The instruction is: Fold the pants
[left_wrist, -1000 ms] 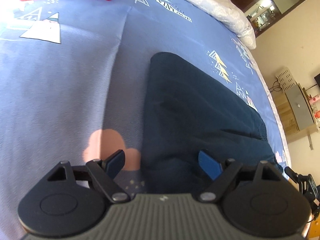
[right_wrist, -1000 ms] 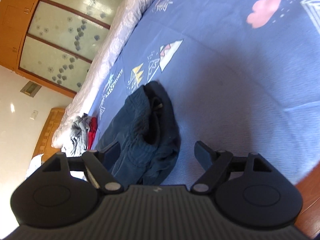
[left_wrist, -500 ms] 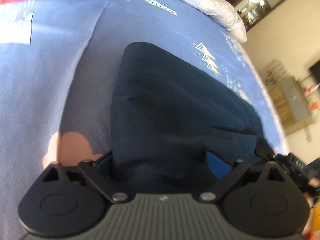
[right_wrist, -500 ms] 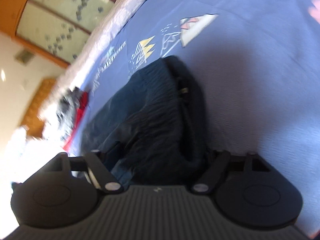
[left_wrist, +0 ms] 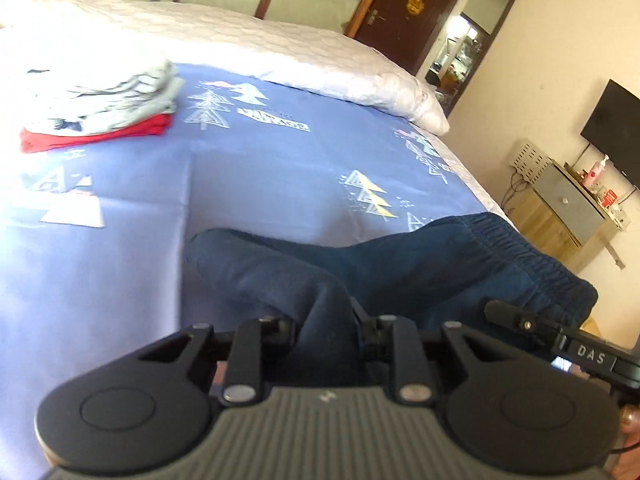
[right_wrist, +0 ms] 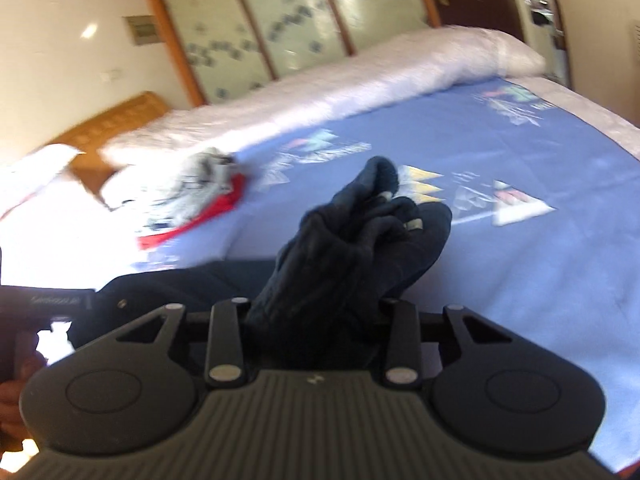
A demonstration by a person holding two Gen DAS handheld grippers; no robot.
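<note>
Both tools grasp the pants and lift them off the bed.
The left tool (left_wrist: 326,326) and right tool (right_wrist: 312,312) have just closed on the pants (left_wrist: 400,268) near the bed's (left_wrist: 260,168) front edge; next, carry the raised end over evenly.

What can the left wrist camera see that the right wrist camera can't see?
Only the left wrist view shows the black TV on the wall and the wooden cabinet beside the bed. Only the right wrist view shows the wooden headboard. Both show the dark blue pants bunched up off the blue bedsheet, the folded grey and red clothes pile, and the white quilt. The jaws of both have just been closing: the left hand-held gripper and the right hand-held gripper each pinch pants fabric.
</note>
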